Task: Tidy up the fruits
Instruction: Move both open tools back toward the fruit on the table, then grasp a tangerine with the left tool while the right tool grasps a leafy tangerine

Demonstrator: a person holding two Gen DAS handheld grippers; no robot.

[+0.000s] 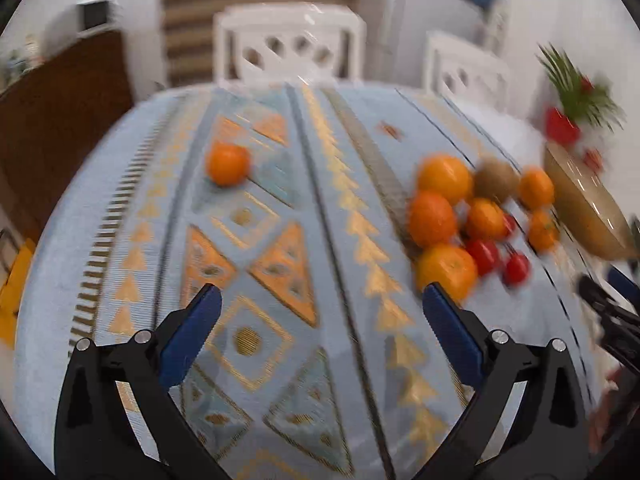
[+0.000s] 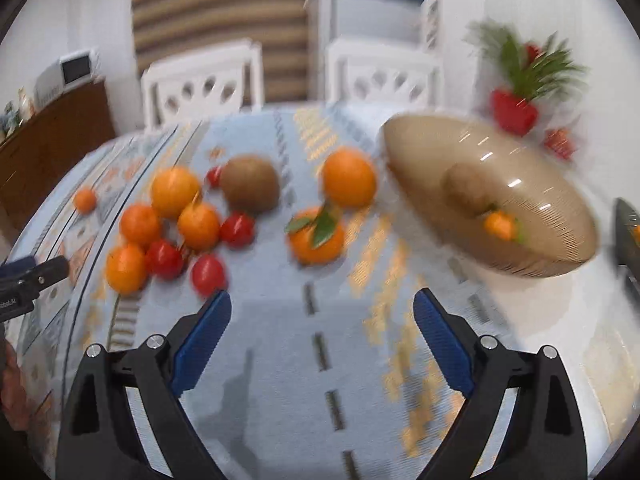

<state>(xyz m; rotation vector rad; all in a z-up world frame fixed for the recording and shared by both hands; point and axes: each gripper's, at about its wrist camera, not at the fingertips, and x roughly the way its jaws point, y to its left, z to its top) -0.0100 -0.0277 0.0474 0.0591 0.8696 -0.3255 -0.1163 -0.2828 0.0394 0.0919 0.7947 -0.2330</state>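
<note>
**Orange fruit crowded on the cloth, both tongs wide and empty**

Orange and red dominate the blue patterned tablecloth [image 2: 280, 340]: a tight cluster of oranges [image 2: 176, 190], small red fruits [image 2: 208, 274] that may be tomatoes, and a brown kiwi [image 2: 251, 183] sits left of centre in the right wrist view. Two more lie apart from it, a plain orange [image 2: 349, 178] and a leafy mandarin [image 2: 317, 236] just in front of it. A lone orange [image 1: 227, 163] rests well away on the far left of the table. The amber glass bowl [image 2: 560, 248] stands to the right and already holds a kiwi [image 2: 468, 188] and a small mandarin [image 2: 500, 225].

The right gripper [image 2: 322, 308] hangs above bare cloth, its jaws spread wide with nothing between them. The left gripper [image 1: 322, 300] is likewise wide and empty; its right finger overlaps the nearest orange [image 1: 446, 270] in the picture, though contact cannot be told.

The likely trouble is rolling. The fruits in the cluster touch one another, so a finger pushed in beside one could nudge its neighbours and send a round fruit towards the table edge. The leafy mandarin is easier, standing clear, but a pinch that catches only the leaves would probably slip. Both views are blurred, so exact gaps are uncertain.
</note>
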